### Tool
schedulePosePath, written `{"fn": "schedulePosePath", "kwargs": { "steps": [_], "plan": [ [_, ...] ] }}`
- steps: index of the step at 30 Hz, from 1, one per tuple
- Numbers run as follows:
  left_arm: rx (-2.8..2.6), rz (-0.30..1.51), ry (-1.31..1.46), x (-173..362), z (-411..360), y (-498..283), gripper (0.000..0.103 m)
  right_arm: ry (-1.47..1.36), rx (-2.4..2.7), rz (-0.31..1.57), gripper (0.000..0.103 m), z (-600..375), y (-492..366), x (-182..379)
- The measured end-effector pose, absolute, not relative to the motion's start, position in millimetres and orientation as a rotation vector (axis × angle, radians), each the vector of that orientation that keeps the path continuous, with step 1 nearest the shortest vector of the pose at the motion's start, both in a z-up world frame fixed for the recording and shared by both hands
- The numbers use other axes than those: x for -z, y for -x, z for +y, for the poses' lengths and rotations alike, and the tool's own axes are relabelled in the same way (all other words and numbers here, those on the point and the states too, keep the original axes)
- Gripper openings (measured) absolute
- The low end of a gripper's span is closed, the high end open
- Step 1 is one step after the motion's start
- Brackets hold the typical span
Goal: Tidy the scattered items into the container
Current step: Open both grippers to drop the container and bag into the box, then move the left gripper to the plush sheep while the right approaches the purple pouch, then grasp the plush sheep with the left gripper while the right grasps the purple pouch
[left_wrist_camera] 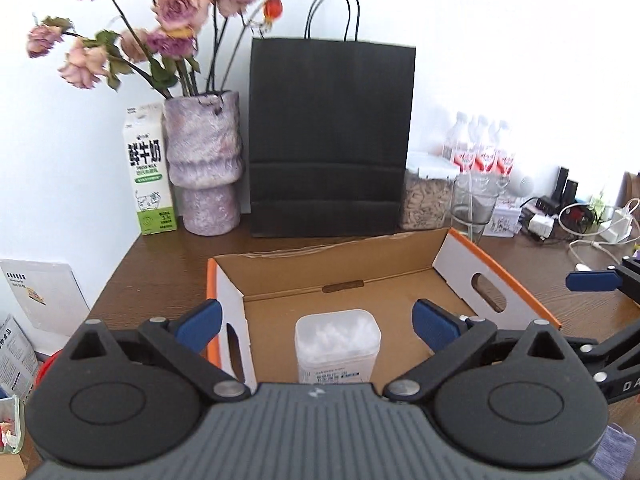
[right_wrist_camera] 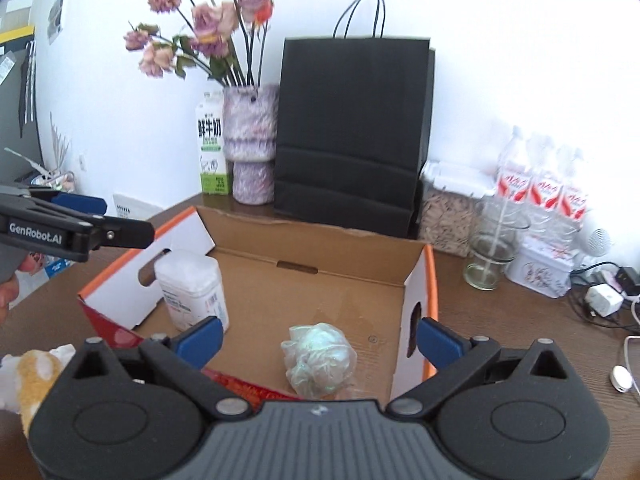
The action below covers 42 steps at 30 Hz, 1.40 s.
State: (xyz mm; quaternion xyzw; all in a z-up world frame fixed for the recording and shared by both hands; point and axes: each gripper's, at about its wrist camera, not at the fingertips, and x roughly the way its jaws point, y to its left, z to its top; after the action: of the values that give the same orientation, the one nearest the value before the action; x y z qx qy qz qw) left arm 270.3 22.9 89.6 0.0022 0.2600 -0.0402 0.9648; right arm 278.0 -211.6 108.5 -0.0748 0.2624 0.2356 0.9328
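An open cardboard box [left_wrist_camera: 340,276] with orange edges lies on the brown table; it also shows in the right wrist view [right_wrist_camera: 320,248]. A clear plastic jar of cotton swabs [left_wrist_camera: 337,346] stands inside it at the left, also seen from the right wrist [right_wrist_camera: 192,288]. A crumpled clear bag with something pale green [right_wrist_camera: 318,362] lies on the box floor. My left gripper [left_wrist_camera: 316,320] is open above the jar, not touching it. My right gripper [right_wrist_camera: 320,340] is open above the bag, empty.
A black paper bag [left_wrist_camera: 330,136], a vase of dried roses [left_wrist_camera: 204,164] and a milk carton [left_wrist_camera: 148,172] stand behind the box. A jar of seeds [left_wrist_camera: 426,196], a glass [right_wrist_camera: 490,254], water bottles [right_wrist_camera: 540,184] and cables [right_wrist_camera: 600,300] are at the right. A plush toy [right_wrist_camera: 36,376] lies front left.
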Motion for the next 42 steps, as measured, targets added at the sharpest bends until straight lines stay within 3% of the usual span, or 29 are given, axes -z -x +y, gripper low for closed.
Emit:
{"fn": "schedulePosePath", "kwargs": {
  "steps": [14, 27, 42],
  "plan": [
    [0.058, 0.356, 0.068, -81, 44, -142, 0.103, 0.091, -0.45, 0.455, 0.103, -247, -161, -100],
    [-0.059, 0.458, 0.16, -17, 56, -64, 0.103, -0.018, -0.365, 0.563, 0.103, -271, -91, -36],
    [-0.056, 0.578, 0.022, 1, 50, -96, 0.103, 0.079, -0.28, 0.563, 0.103, -257, -111, -30]
  ]
}}
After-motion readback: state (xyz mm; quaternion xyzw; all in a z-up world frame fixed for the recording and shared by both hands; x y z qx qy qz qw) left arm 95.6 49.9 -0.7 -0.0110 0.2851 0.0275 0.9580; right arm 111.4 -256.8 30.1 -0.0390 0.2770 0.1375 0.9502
